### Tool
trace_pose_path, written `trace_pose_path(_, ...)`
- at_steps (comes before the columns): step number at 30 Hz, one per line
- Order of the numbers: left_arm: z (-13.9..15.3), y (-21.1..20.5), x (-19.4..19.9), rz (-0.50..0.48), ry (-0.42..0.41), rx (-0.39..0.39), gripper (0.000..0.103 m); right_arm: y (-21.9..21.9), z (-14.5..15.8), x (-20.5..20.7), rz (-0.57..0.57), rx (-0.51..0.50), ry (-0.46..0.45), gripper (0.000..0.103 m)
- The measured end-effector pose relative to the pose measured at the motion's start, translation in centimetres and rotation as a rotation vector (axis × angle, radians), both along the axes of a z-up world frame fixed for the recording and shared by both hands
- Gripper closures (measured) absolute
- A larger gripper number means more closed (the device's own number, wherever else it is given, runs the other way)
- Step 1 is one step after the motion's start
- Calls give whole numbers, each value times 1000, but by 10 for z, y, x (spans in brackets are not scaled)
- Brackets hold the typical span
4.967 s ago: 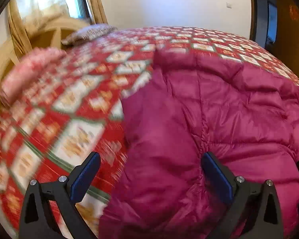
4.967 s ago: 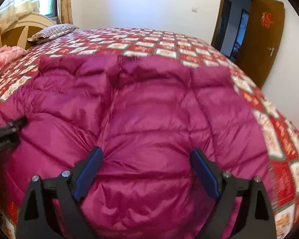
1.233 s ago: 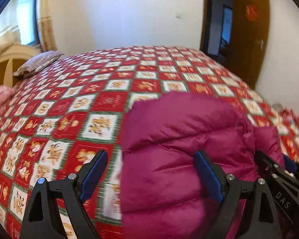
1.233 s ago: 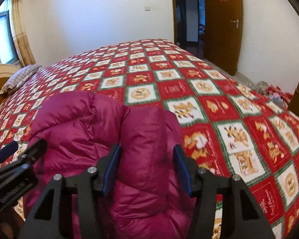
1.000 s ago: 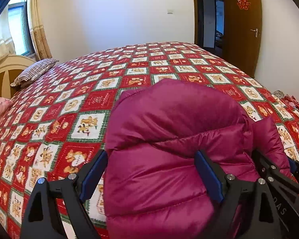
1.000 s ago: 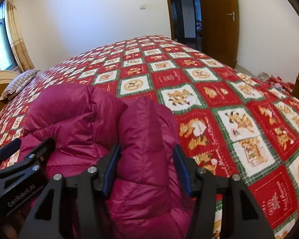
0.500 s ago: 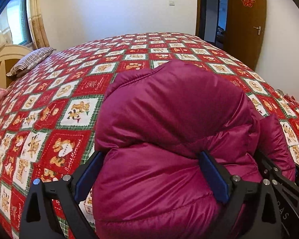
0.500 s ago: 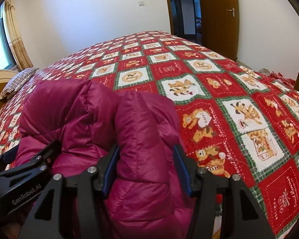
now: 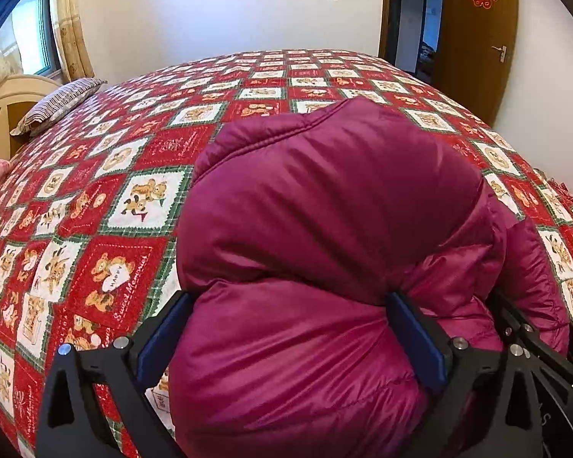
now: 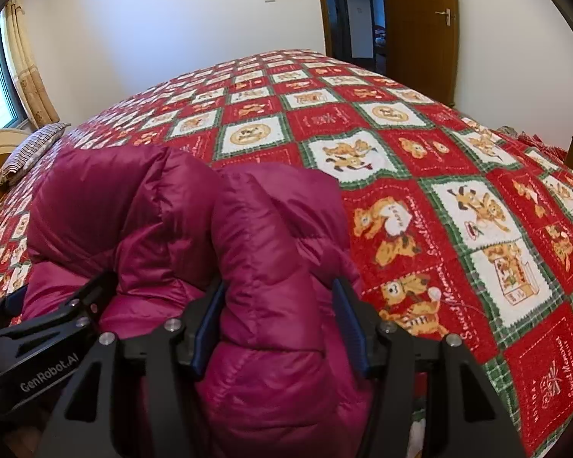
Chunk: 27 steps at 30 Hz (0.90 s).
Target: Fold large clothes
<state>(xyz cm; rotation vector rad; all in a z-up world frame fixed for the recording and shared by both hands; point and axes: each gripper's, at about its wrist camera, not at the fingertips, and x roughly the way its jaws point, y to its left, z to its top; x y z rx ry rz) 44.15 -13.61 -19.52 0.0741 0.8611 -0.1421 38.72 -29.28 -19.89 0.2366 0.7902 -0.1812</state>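
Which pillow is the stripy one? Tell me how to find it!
Start at the big bed with the red teddy-bear quilt. Follow the quilt to its far left corner, by the cream headboard under the window. The striped pillow lies there, brown-and-white lines where the quilt has squares, far from the puffy magenta jacket.

Five seconds ago the jacket [image 9: 324, 229] lay spread flat ahead of both grippers; now it is a thick folded bundle bulging up between their fingers. The right gripper [image 10: 279, 324], then wide apart, has narrowed onto a fold of it. The left gripper [image 9: 286, 336] has swung toward the door [image 9: 473, 38], away from the window.
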Motion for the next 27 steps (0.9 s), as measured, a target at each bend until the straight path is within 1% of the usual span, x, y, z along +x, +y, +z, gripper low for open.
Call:
trace_pose_path(7, -3, 2, 2, -1, 18, -20, 1, 1, -1, 1, -1, -10, 7, 45)
trace_pose_path(27, -4, 2, 2, 3, 16, -11, 1, 1, -2, 2, 0, -7, 6, 45)
